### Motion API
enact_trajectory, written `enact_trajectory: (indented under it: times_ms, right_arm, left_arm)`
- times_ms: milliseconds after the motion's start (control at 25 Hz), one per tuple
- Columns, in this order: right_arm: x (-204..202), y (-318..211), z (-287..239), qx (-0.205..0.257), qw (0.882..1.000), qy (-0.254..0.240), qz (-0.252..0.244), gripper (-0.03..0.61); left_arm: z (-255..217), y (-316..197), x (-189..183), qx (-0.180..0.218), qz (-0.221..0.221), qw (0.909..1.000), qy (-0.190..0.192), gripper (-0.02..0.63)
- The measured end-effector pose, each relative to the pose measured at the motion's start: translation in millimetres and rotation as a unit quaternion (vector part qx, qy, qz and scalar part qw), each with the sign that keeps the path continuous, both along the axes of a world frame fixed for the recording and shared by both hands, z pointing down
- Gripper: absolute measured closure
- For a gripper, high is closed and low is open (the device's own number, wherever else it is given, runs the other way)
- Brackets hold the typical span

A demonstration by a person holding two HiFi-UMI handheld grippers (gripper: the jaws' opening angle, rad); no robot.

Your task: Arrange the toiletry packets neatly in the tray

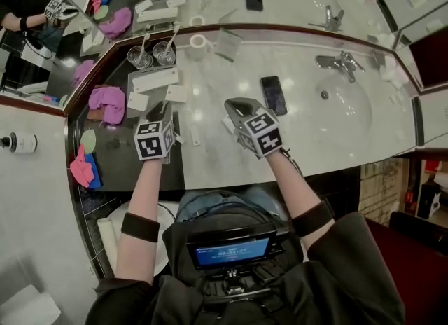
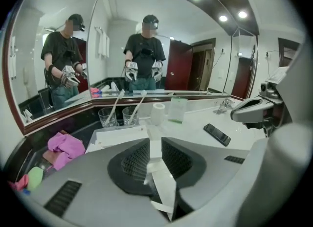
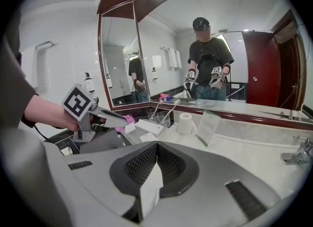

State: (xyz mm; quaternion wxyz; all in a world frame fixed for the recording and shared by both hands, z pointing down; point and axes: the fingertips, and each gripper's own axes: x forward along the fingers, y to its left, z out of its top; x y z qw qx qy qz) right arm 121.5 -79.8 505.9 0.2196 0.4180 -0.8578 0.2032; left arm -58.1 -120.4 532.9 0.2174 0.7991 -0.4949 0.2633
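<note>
In the head view, a dark tray [image 1: 119, 155] sits on the left of a marble counter [image 1: 231, 155], with a sink [image 1: 343, 106] on the right. The left gripper [image 1: 157, 117] hangs over the tray's right edge and the right gripper [image 1: 236, 110] is just right of it over the marble, the two close but apart. Loose white packets [image 1: 155, 80] lie by the tray's far right part, just beyond the left gripper. A pink cloth [image 1: 108, 103] lies at the tray's left. Two glasses [image 1: 140, 56] with toothbrushes stand farther back, and a phone [image 1: 273, 94] lies right of the right gripper.

In the left gripper view, the left gripper [image 2: 155, 142] has its jaws narrow, pressed on a folded white packet [image 2: 164, 187] that stands upright between them. The glasses [image 2: 108, 117] and a toilet roll [image 2: 157, 113] stand beyond, and the right gripper [image 2: 254, 108] shows at the right.

In the right gripper view, the right gripper [image 3: 155, 147] has its jaws together on a flat white packet [image 3: 149, 192], which pokes out on their near side. The left gripper [image 3: 122, 119] is at the left, in a hand [image 3: 49, 113].
</note>
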Motion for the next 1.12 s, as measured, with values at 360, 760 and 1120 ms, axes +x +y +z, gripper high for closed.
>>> enact_trajectory:
  times_ms: [360, 760, 1120]
  right_arm:
    - [18, 36, -7, 0.014, 1.0, 0.001, -0.006, 0.571]
    - [32, 67, -12, 0.016, 1.0, -0.003, 0.0, 0.571]
    - [32, 72, -5, 0.004, 1.0, -0.005, -0.005, 0.571]
  left_arm:
    - [-52, 71, -2, 0.062, 0.014, 0.9977, 0.023, 0.609]
    - [-61, 128, 1, 0.08, 0.028, 0.9956, 0.04, 0.609]
    - [-61, 131, 2, 0.08, 0.018, 0.9951, 0.054, 0.609]
